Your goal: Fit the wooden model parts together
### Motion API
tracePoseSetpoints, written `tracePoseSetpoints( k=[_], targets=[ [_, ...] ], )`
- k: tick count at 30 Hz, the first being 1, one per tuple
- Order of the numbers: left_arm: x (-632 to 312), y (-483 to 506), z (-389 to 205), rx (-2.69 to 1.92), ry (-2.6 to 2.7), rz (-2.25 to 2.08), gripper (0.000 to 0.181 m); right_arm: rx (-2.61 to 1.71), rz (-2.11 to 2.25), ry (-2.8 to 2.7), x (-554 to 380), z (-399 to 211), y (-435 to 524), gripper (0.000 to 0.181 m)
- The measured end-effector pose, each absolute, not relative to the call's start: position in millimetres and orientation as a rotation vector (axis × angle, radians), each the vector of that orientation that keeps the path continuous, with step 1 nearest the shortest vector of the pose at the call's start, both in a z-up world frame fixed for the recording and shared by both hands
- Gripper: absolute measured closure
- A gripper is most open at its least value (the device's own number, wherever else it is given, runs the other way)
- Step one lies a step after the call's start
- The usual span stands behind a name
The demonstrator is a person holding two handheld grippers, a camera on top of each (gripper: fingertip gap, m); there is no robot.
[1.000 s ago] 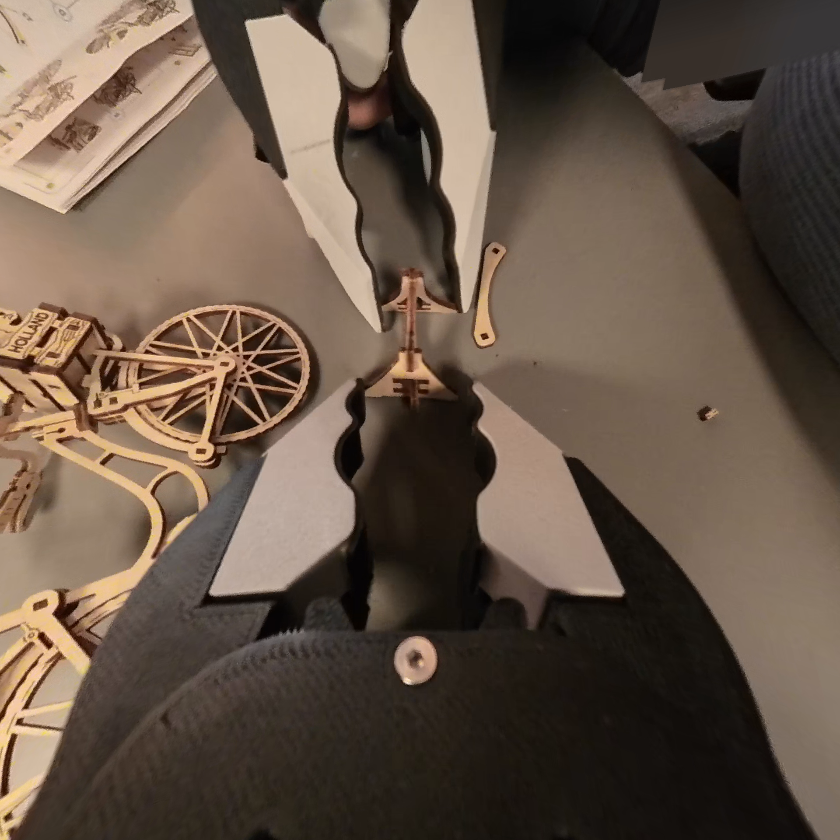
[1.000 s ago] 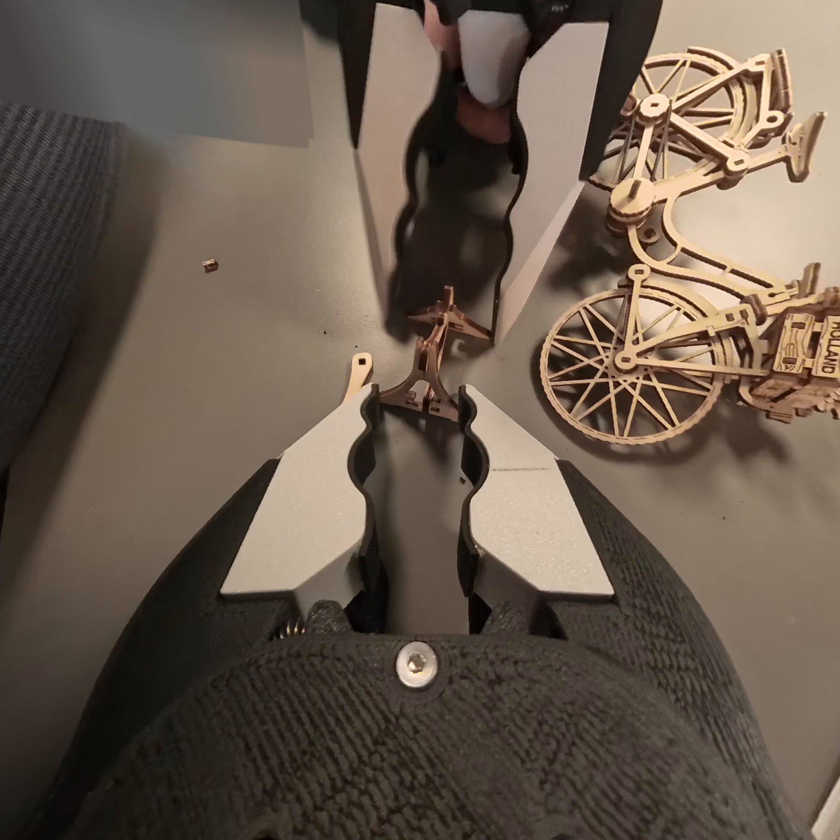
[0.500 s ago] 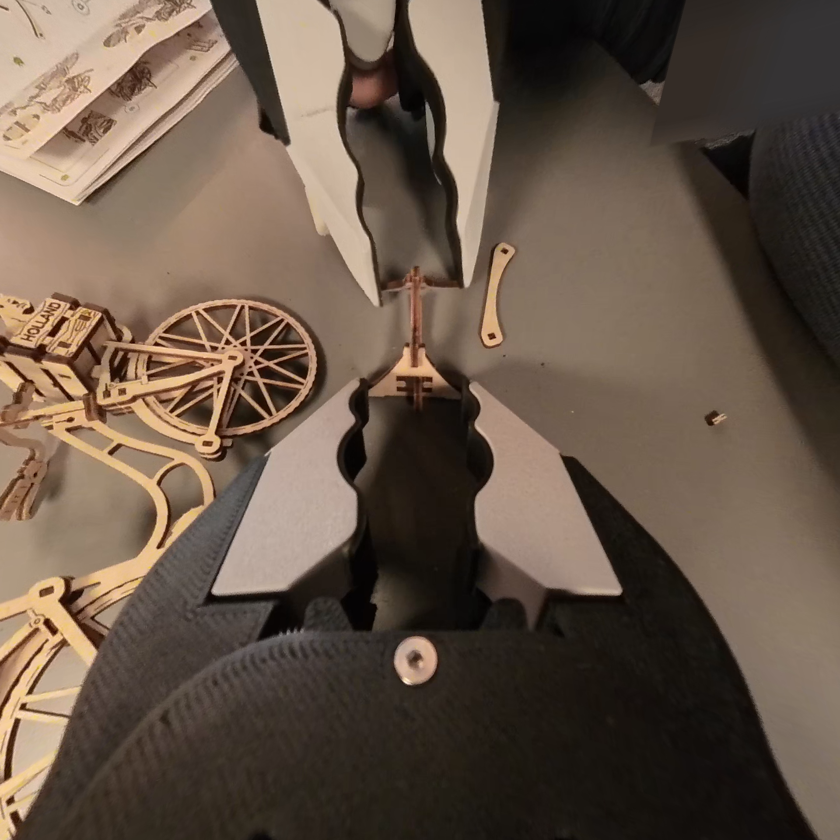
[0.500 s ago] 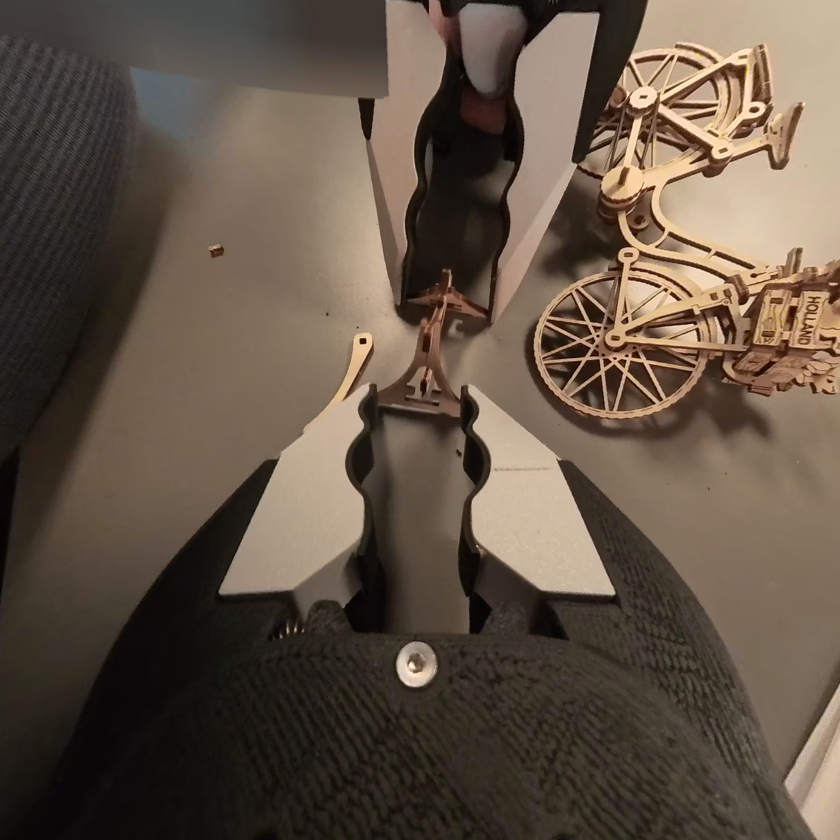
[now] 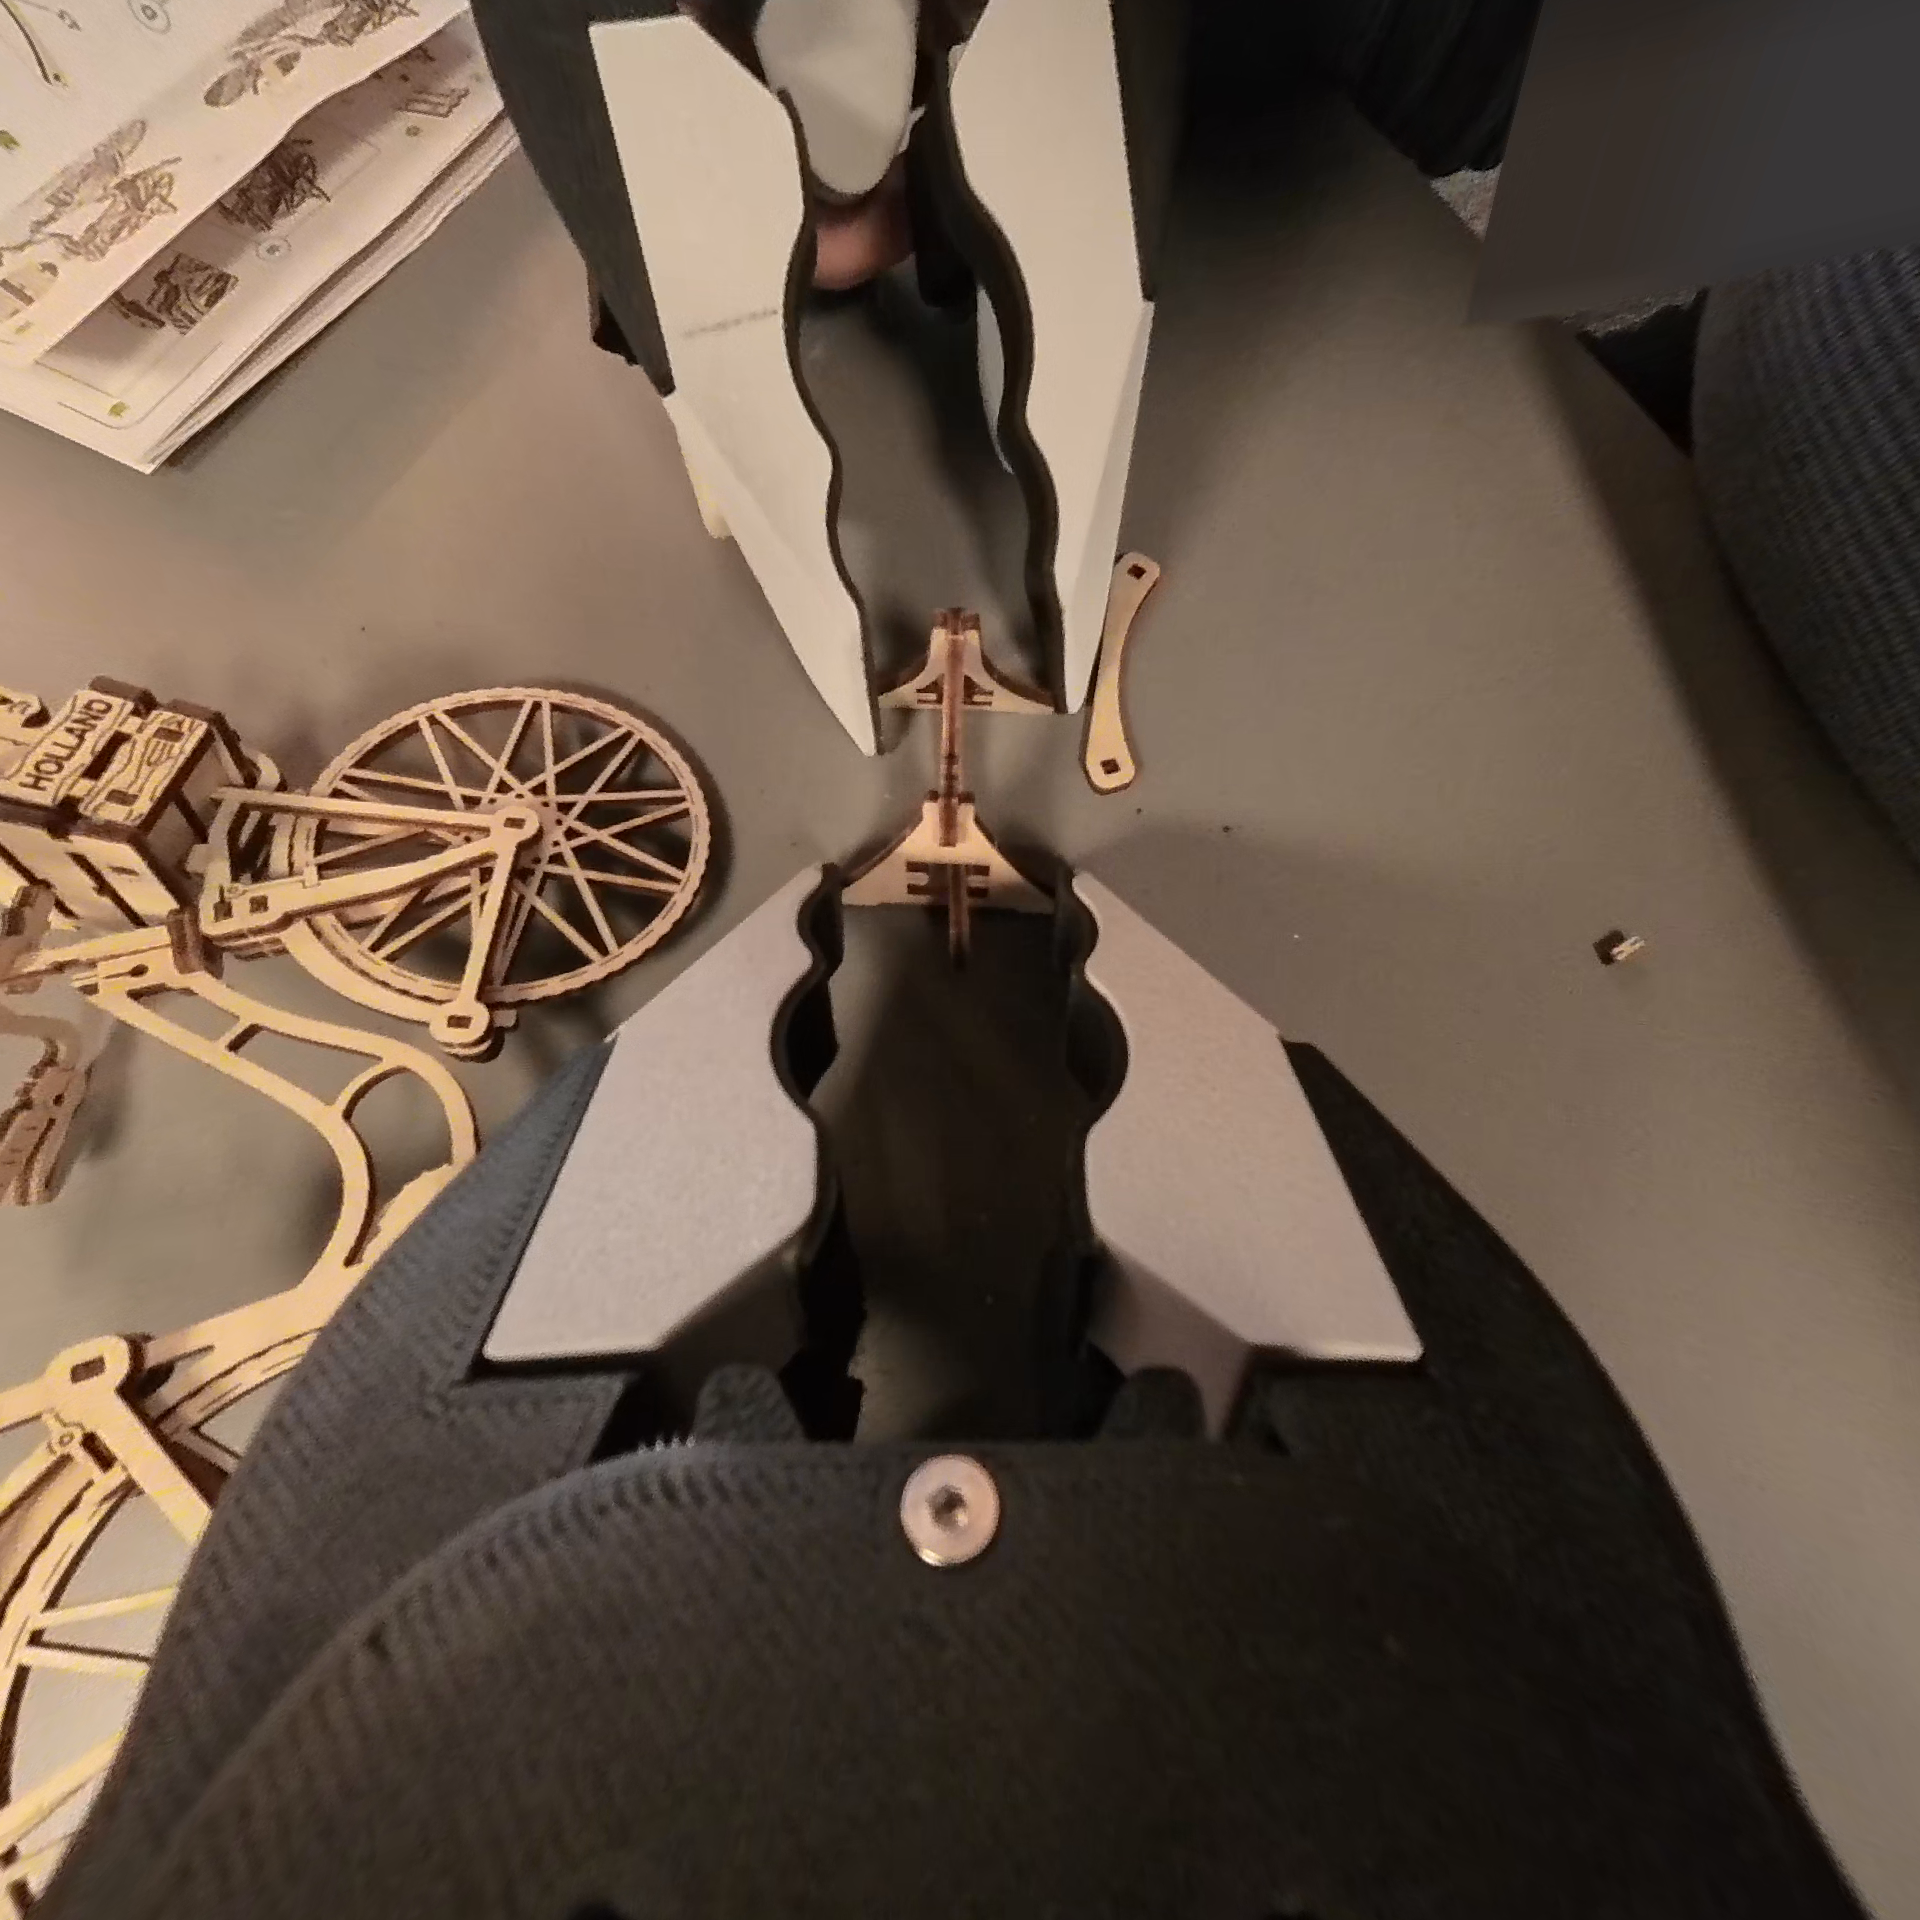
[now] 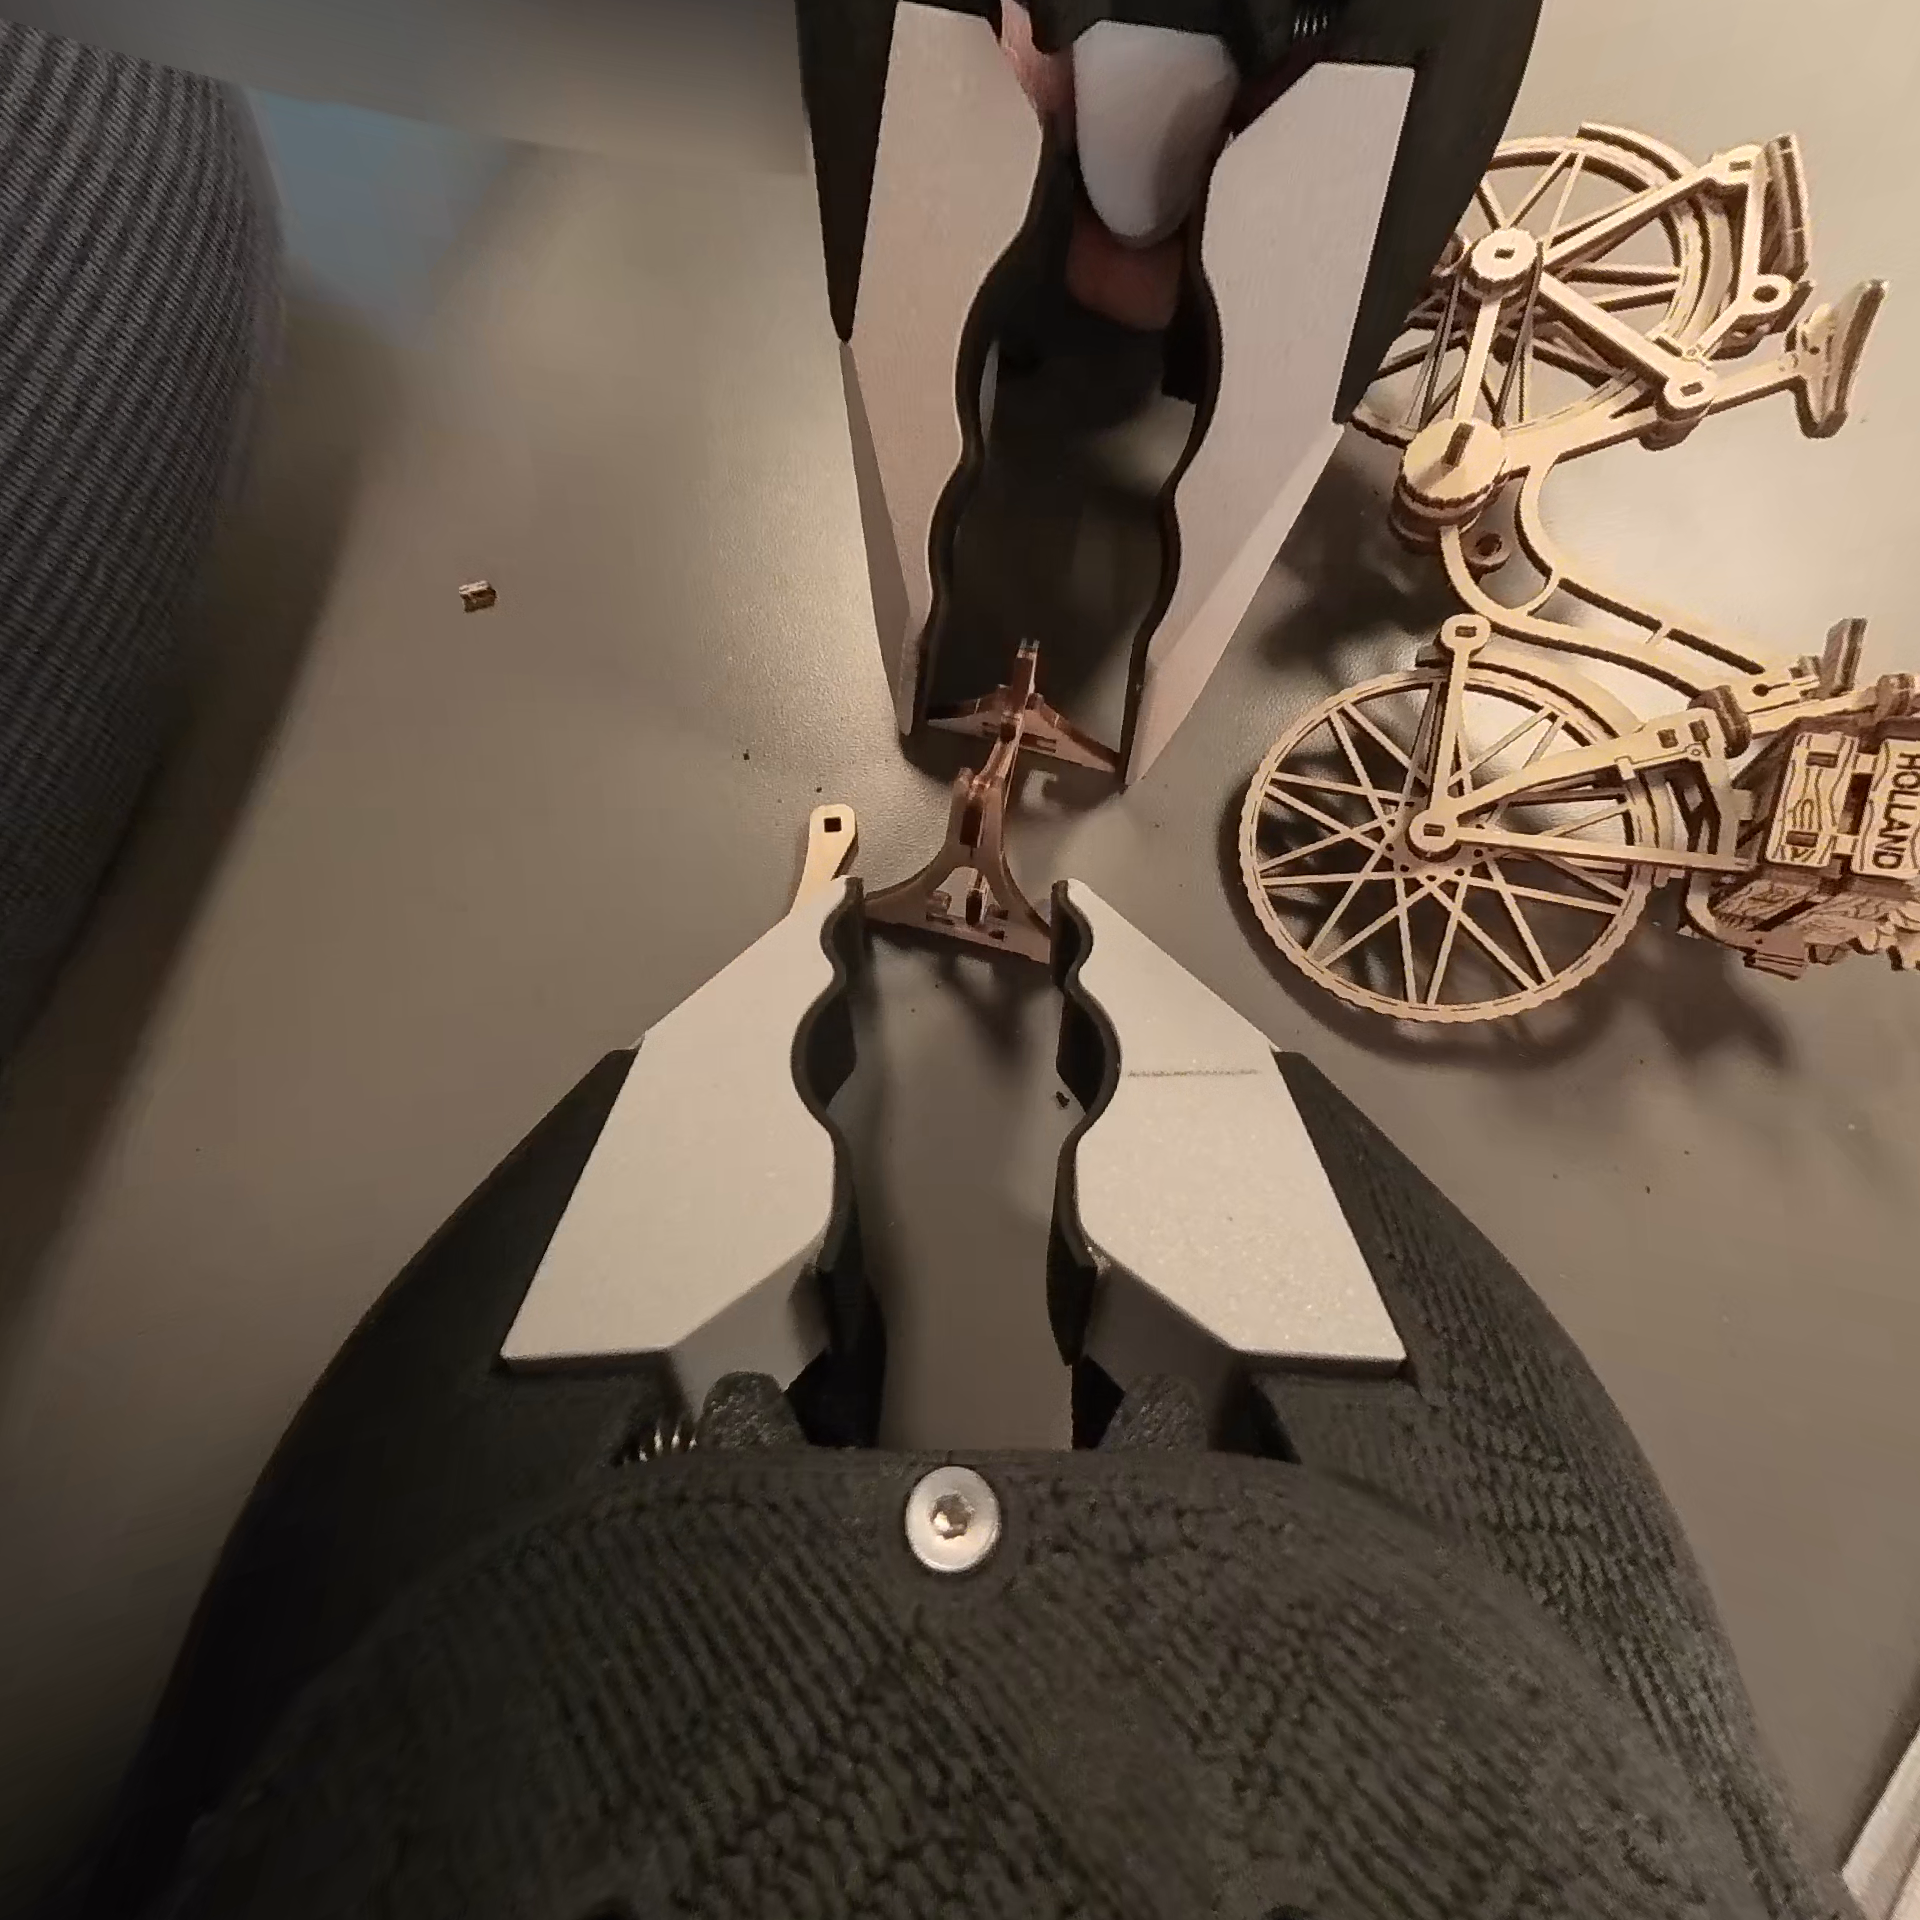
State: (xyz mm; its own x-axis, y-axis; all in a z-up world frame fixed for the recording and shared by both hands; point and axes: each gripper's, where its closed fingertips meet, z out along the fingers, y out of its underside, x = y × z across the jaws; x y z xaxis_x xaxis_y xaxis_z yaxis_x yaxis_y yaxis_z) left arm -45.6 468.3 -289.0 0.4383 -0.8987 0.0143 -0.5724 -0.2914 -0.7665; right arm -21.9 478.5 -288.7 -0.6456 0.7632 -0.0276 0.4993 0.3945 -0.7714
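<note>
A small wooden assembly, two triangular brackets on one thin spine, hangs just above the grey table between my two grippers, which face each other. My left gripper is shut on the near bracket, fingertips on its two base corners. My right gripper is shut on the other bracket. Each view shows the other gripper opposite, holding the far bracket. The spine runs between both brackets.
A curved loose wooden strip lies beside the right gripper's tip. A part-built wooden bicycle lies to one side, an instruction booklet behind it. A tiny wooden bit and a ribbed grey cushion are on the other side. Only a small space, under 4 cm, lies between the two pairs of fingers. The part-built wooden bicycle is about 6 cm from my left fingertips. It is also in sight in the right wrist view.
Both grippers keep their hold. The two brackets drew slightly apart half a second ago and stand a little closer again now; the far bracket tilted edge-on, then back.
</note>
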Motion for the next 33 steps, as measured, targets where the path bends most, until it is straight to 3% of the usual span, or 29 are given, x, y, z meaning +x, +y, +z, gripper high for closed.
tracePoseSetpoints(
  k=[3, 7, 9, 17, 33],
  targets=[
    [-46.3, 469.8, -288.2, -1.975, 1.23, -0.558, 0.139, -1.097, 1.129, -2.322, -21.2, -287.6, 479.3, 0.144],
    [-51.6, 464.6, -289.4, -2.004, 1.215, -0.579, 0.116, -1.089, 1.161, -2.298, -20.6, -283.1, 481.1, 0.136],
    [-51.6, 459.9, -286.3, -1.987, 1.229, -0.64, 0.113, -1.088, 1.147, -2.288, -20.7, -283.1, 484.6, 0.132],
    [-54.1, 459.9, -264.8, -1.901, 1.139, -0.806, 0.149, -1.044, 1.128, -2.276, -22.9, -280.0, 482.8, 0.137],
    [-57.6, 458.3, -284.7, -1.964, 1.254, -0.694, 0.175, -1.079, 1.123, -2.229, -39.5, -279.4, 476.2, 0.161]
  ],
)
